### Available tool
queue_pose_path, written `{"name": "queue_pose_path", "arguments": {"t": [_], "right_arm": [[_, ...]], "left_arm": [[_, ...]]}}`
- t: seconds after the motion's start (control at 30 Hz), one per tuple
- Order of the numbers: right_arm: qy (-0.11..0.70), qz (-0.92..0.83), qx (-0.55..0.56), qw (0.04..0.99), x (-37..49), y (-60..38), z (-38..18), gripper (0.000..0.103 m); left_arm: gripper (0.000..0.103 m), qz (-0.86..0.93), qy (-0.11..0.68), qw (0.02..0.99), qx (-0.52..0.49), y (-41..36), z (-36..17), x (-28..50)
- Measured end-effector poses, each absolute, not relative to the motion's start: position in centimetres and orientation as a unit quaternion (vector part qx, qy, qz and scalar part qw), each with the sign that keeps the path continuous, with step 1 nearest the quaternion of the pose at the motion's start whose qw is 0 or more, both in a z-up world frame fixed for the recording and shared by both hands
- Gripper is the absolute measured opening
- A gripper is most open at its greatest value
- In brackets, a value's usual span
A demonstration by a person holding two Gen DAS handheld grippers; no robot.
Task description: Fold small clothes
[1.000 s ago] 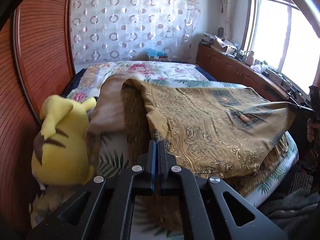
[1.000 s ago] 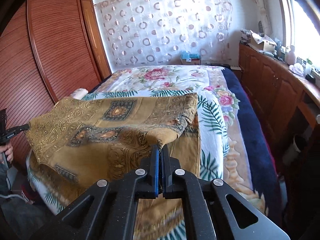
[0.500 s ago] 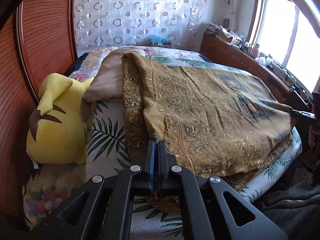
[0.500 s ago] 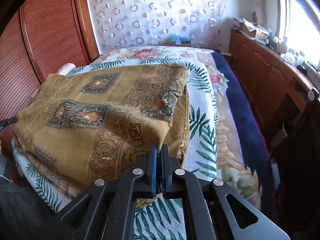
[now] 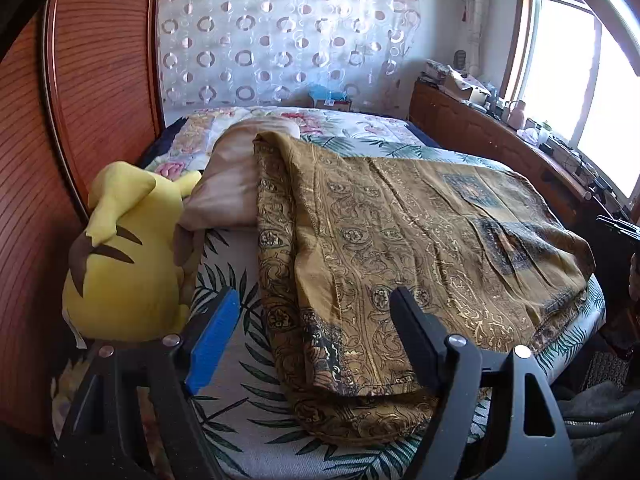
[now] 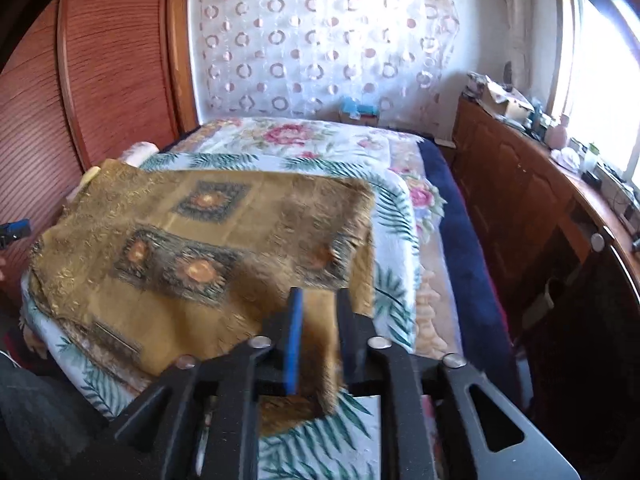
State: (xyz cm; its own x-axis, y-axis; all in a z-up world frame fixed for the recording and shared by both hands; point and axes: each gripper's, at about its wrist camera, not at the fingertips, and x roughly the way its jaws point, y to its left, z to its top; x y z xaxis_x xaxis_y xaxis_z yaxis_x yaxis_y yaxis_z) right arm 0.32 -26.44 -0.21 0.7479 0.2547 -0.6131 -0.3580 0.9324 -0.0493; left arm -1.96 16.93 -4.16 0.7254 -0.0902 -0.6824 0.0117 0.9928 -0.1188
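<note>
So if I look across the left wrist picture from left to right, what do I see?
Wooden wardrobe → yellow plush toy → beige pillow → folded golden cloth → wooden sideboard under the window.

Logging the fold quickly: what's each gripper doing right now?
Left gripper: open, just released, holding nothing.
Right gripper: jaws just opening, gold cloth corner between them, not pinched.

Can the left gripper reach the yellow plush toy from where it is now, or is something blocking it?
Probably yes. The left gripper is open, and the plush toy lies just beside its blue finger with only bare bedspread between them.
</note>
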Motion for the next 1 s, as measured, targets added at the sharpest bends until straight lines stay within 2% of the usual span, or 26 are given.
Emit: {"name": "queue_pose_path", "arguments": {"t": [0.07,0.17,0.63,1.0], "right_arm": [[0.315,0.174,-0.083,0.929,1.1,-25.8,-1.2,0.045],[0.323,0.188,-0.088,0.923,1.8,-23.7,-2.7,0.05],[0.372,0.218,-0.1,0.897,5.4,-17.2,-10.6,0.05],[0.358,0.206,-0.103,0.905,2.3,-18.4,-10.4,0.05]], "left_arm": [[0.078,-0.019,0.374,0.926,-0.056,17.0,-4.7,-1.7],[0.078,-0.017,0.381,0.922,-0.062,17.0,-5.3,-1.5],[0.078,0.012,0.403,0.912,-0.074,18.8,-7.5,-1.5],[0.078,0.014,0.416,0.906,-0.081,18.7,-8.9,-1.2]]}}
